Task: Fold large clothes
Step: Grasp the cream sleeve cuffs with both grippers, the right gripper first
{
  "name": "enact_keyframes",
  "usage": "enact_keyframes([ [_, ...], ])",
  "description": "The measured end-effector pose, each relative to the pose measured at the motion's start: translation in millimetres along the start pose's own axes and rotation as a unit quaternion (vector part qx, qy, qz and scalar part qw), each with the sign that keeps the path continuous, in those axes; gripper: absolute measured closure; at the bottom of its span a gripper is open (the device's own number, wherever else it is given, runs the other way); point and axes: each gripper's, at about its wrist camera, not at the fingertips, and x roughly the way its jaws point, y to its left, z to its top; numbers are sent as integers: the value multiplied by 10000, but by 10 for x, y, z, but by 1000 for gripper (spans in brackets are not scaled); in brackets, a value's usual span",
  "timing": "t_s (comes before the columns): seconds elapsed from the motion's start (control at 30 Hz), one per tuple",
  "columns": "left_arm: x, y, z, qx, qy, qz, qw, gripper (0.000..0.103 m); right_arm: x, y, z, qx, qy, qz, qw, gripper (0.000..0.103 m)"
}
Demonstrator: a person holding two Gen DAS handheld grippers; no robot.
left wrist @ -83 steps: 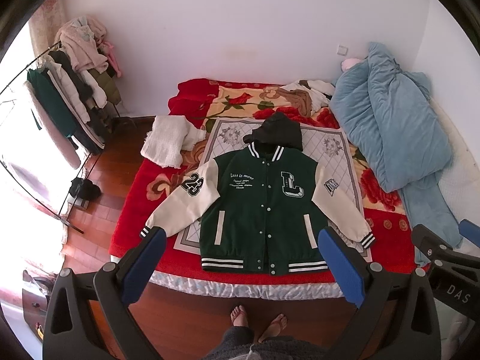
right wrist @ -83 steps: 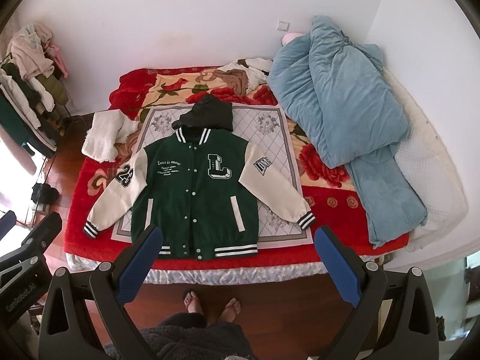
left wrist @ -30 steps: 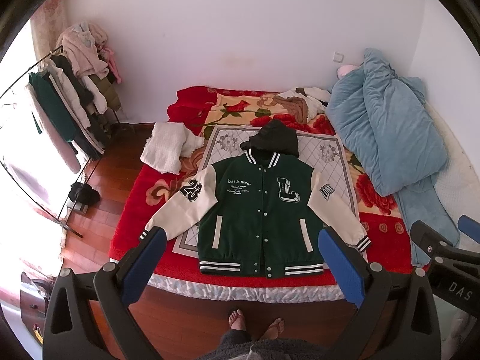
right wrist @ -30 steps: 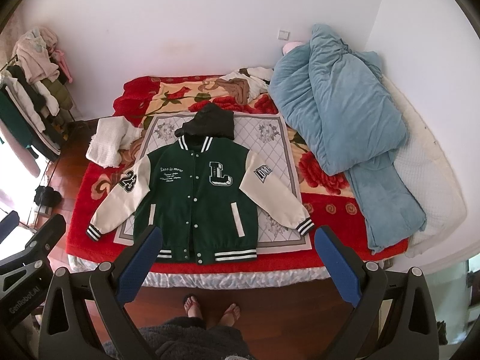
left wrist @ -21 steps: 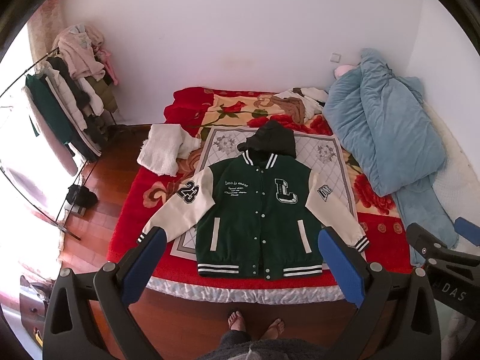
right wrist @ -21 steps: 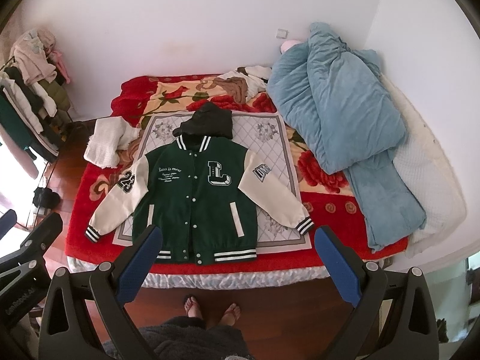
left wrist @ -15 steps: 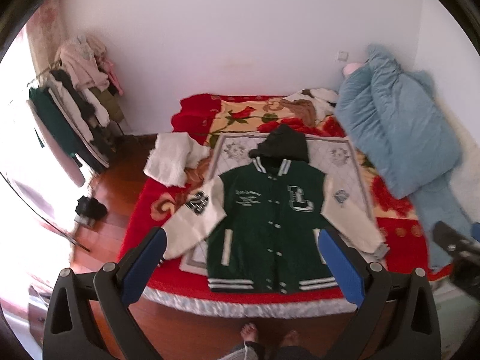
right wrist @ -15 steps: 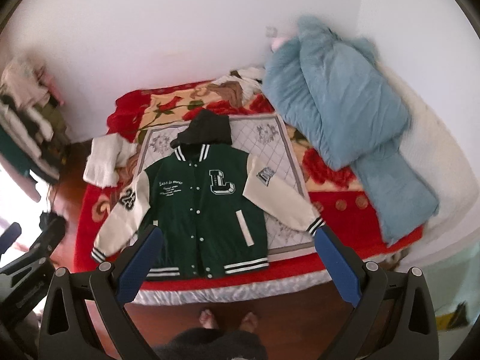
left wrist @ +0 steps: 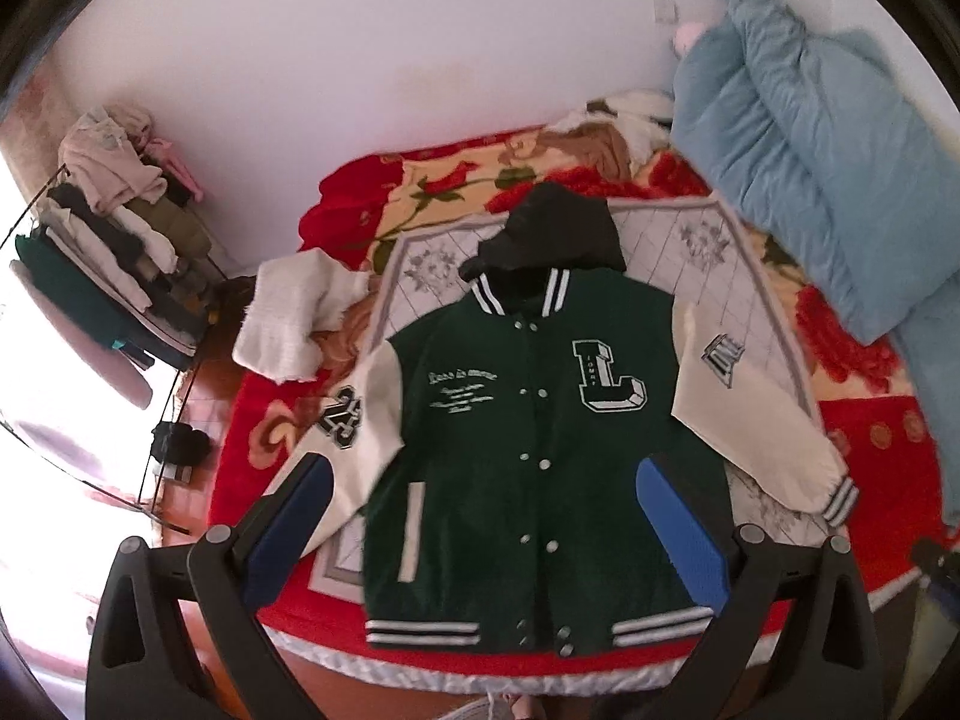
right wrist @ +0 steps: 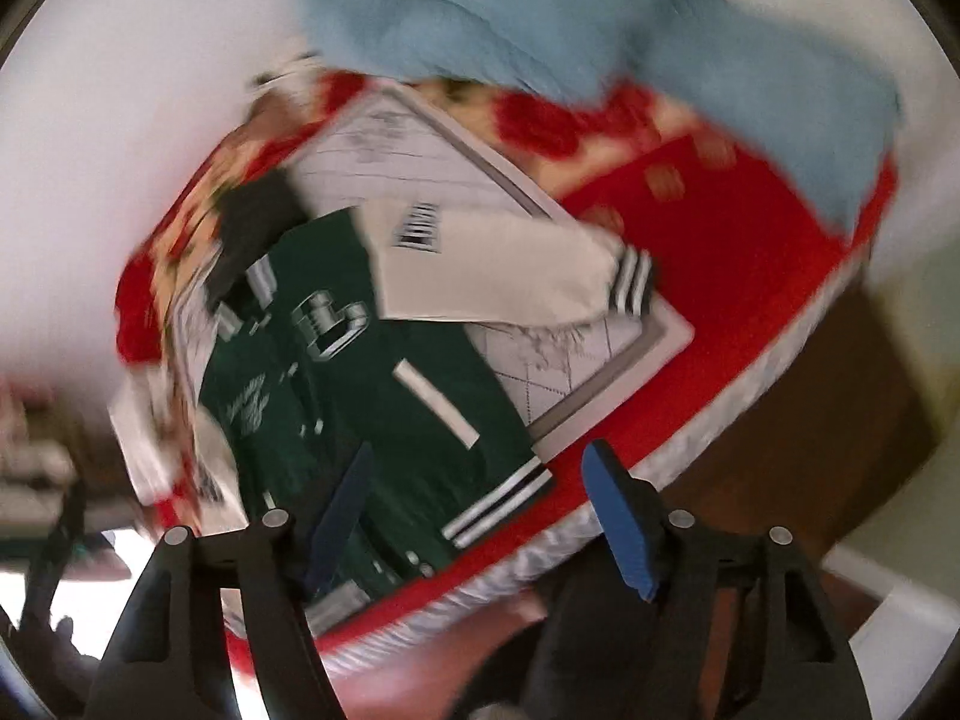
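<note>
Both grippers, left (left wrist: 480,525) spread wide, right (right wrist: 474,516) narrowing but empty: pinch the varsity jacket (left wrist: 534,456) hem corners squarely, right view probably too blurred for aim.

I see a dark green jacket (left wrist: 540,456) with cream sleeves, a black hood, and black-and-white stripes at the cuffs and hem. A big white letter L sits on its chest. The bed cover (left wrist: 870,438) is red with flowers. The quilt (left wrist: 810,150) is light blue. My claw pads (left wrist: 681,531) are bright blue.
</note>
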Motion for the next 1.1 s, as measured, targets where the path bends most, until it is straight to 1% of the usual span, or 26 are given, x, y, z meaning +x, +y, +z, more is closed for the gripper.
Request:
enact_keyframes([
  [0.07, 282, -284, 6, 75, 174, 99, 9998, 0, 580, -430, 195, 615, 299, 225, 9974, 23],
  [0.13, 641, -565, -12, 102, 377, 136, 9991, 0, 1208, -787, 329, 988, 620, 226, 9929, 23],
  [0.2, 1020, -822, -89, 151, 621, 206, 9977, 0, 1782, -1042, 408, 1268, 830, 301, 9880, 23],
  [0.23, 1299, -973, -156, 193, 826, 256, 9961, 0, 2060, -1174, 454, 1424, 906, 370, 9850, 23],
  [0.27, 1484, -1082, -202, 223, 972, 289, 9946, 0, 2258, -1199, 497, 1549, 998, 445, 9819, 23],
  [0.3, 1717, -1187, -271, 257, 1137, 331, 9926, 0, 2597, -1320, 541, 1774, 1074, 572, 9766, 23],
  [0.33, 1891, -1279, -333, 282, 1238, 392, 9911, 0, 2848, -1395, 581, 1922, 1070, 667, 9732, 23],
  [0.37, 2052, -1353, -365, 304, 1318, 439, 9898, 0, 2966, -1384, 585, 2023, 1087, 708, 9707, 23],
  [0.4, 2233, -1427, -408, 334, 1406, 483, 9883, 0, 3234, -1449, 651, 2206, 1043, 810, 9664, 23],
  [0.47, 2600, -1596, -455, 359, 1539, 525, 9860, 0, 3595, -1510, 776, 2462, 941, 886, 9606, 24],
  [0.5, 2735, -1662, -459, 368, 1571, 542, 9854, 0, 3683, -1502, 817, 2539, 882, 966, 9583, 27],
  [0.53, 2891, -1721, -464, 367, 1601, 518, 9851, 0, 3821, -1485, 907, 2567, 720, 997, 9586, 36],
  [0.57, 2994, -1763, -461, 354, 1604, 513, 9851, 0, 3853, -1450, 981, 2556, 572, 943, 9605, 42],
  [0.6, 3100, -1819, -448, 339, 1610, 503, 9851, 0, 3869, -1424, 1026, 2555, 441, 885, 9617, 62],
  [0.63, 3177, -1857, -412, 332, 1621, 468, 9851, 0, 3866, -1379, 1113, 2460, 107, 751, 9663, 92],
  [0.67, 3260, -1919, -372, 322, 1624, 439, 9852, 0, 3838, -1339, 1161, 2381, -43, 673, 9689, 92],
  [0.73, 3380, -2058, -258, 276, 1583, 350, 9864, 0, 3663, -1187, 1380, 2063, -620, 144, 9764, 96],
  [0.77, 3411, -2119, -213, 261, 1560, 303, 9869, 0, 3550, -1136, 1480, 1918, -894, -101, 9773, 96],
  [0.8, 3446, -2201, -156, 251, 1531, 253, 9876, 0, 3384, -1037, 1638, 1657, -1502, -541, 9732, 96],
  [0.87, 3520, -2346, -48, 266, 1505, 153, 9881, 0, 3241, -900, 1854, 1385, -2185, -1245, 9579, 86],
  [0.9, 3562, -2450, 3, 289, 1511, 124, 9880, 0, 3248, -848, 1989, 1232, -2365, -1582, 9507, 71],
  [0.93, 3611, -2517, 58, 299, 1530, 92, 9877, 0, 3363, -842, 2155, 1157, -2165, -1690, 9546, 64],
  [0.97, 3662, -2606, 93, 323, 1556, 53, 9873, 0, 3425, -905, 2241, 1294, -1909, -1477, 9618, 64],
  [1.0, 3730, -2629, 135, 352, 1594, 38, 9866, 0, 3568, -1050, 2298, 1755, -1452, -807, 9704, 63],
  [1.07, 3857, -2765, 190, 414, 1671, 19, 9851, 0, 3732, -1216, 2261, 2340, -953, -108, 9675, 61],
  [1.1, 3913, -2828, 196, 468, 1707, 45, 9842, 0, 3816, -1287, 2202, 2469, -779, 139, 9658, 58],
])
